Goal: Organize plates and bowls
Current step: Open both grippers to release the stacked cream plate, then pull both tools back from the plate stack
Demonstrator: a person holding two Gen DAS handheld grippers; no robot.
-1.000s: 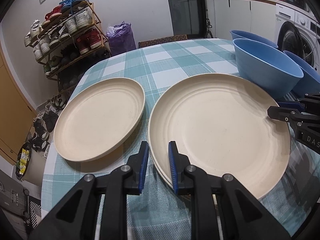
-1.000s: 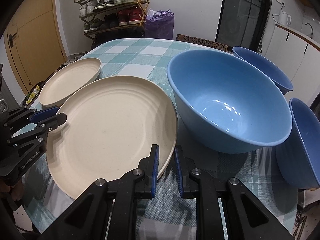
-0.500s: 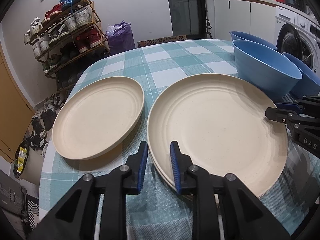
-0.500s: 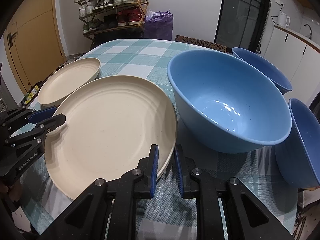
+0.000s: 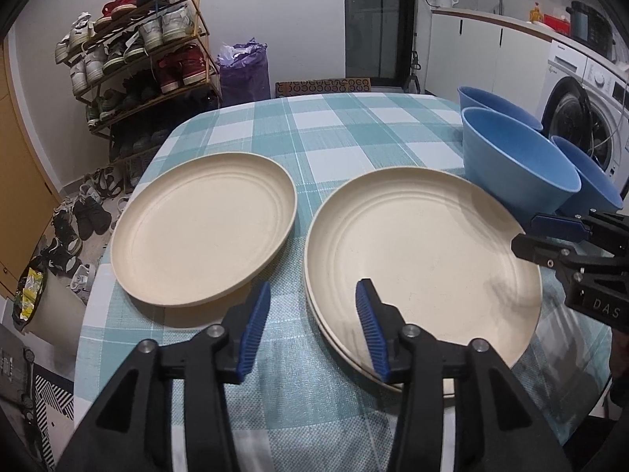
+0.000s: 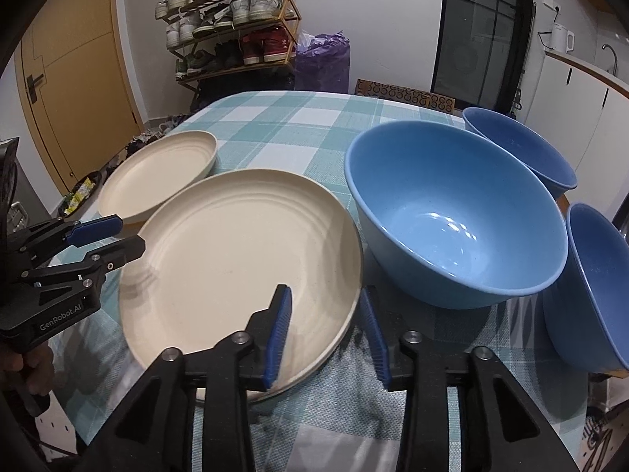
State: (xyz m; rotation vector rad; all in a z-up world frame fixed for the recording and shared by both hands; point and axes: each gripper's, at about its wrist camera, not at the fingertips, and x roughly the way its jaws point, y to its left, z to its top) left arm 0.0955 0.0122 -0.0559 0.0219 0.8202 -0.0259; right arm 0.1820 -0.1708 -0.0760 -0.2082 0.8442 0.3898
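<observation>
Both the left gripper [image 5: 312, 324] and right gripper [image 6: 326, 330] have just been opening, each astride an opposite rim of the stacked cream plates [image 5: 424, 251], which lie flat, pads clear. A single plate [image 5: 204, 228] lies left; three blue bowls [image 6: 456, 212] crowd right.

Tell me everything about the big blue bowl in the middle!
The big blue bowl is light blue, smooth and matte like plastic, with a shiny spot inside. It is empty and stands upright on the checked tablecloth, between two darker blue bowls and the stacked cream plates. No tongs touch it.
</observation>
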